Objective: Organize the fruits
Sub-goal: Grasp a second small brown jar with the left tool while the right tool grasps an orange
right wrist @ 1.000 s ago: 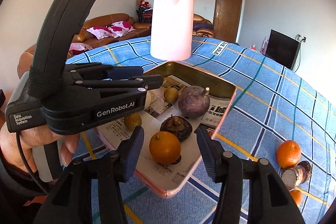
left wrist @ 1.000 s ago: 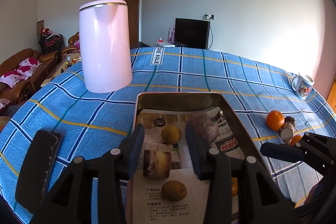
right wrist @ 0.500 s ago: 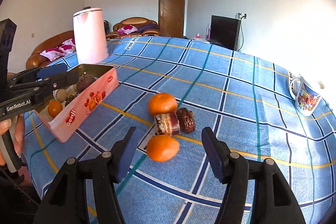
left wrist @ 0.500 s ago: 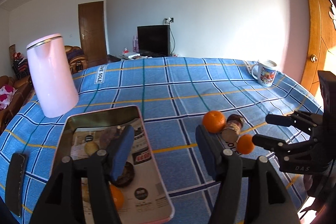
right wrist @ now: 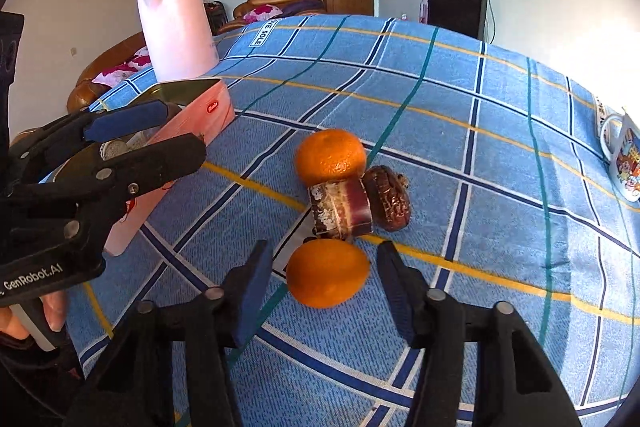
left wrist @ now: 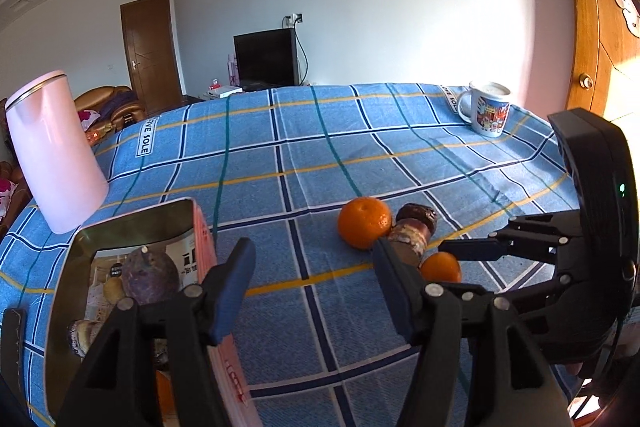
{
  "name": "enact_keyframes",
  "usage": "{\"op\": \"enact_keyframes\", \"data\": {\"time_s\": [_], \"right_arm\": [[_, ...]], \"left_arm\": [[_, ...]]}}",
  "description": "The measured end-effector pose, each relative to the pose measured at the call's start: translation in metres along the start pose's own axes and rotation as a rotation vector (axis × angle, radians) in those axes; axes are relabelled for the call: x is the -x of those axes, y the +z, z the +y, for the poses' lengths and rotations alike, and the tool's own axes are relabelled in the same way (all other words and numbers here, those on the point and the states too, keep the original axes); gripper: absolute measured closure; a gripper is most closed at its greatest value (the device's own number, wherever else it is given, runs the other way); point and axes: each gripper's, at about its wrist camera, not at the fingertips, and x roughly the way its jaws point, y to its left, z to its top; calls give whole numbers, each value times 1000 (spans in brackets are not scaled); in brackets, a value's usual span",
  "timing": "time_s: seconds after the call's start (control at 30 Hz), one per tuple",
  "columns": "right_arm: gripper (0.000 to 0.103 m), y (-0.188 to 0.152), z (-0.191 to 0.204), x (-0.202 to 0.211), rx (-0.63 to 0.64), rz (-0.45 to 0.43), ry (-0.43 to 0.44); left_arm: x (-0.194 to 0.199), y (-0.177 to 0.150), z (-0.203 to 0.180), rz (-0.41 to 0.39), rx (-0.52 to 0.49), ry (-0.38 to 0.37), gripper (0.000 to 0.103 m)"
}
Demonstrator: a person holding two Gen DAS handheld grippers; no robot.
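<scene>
We see the small orange (right wrist: 326, 278) lying between the wide-spread fingers of our right gripper (right wrist: 322, 285), long axis from 9 to 3 o'clock. At 12 o'clock is the cut fruit piece (right wrist: 341, 207). Our left gripper (left wrist: 314, 281) is wide too, empty. Since half a second both grippers came nearer.

Bright daylight comes in from my right, washing the wall (left wrist: 460, 7) to glare and laying warm patches on the door (left wrist: 600, 47). My worktop (right wrist: 460, 107) bulges with fisheye curve; dark corners ring both views. Focus stays sharp.
</scene>
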Motion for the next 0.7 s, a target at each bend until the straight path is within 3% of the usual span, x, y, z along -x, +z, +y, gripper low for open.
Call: {"op": "enact_keyframes", "data": {"time_s": [0.03,0.2,0.43,0.7], "right_arm": [[59,0,-1,1,-5,-3,5],[59,-6,-4,17,-3,-57,-6],[59,-12,-51,40,-104,-132,-170],[59,-13,-66,49,-143,-169,-172]], "left_arm": [[-1,0,-1,4,0,-1,40],[-11,1,-12,26,-4,-25,40],[-32,5,-40,64,-26,-54,40],[-59,10,-55,179,-19,-114,40]]}}
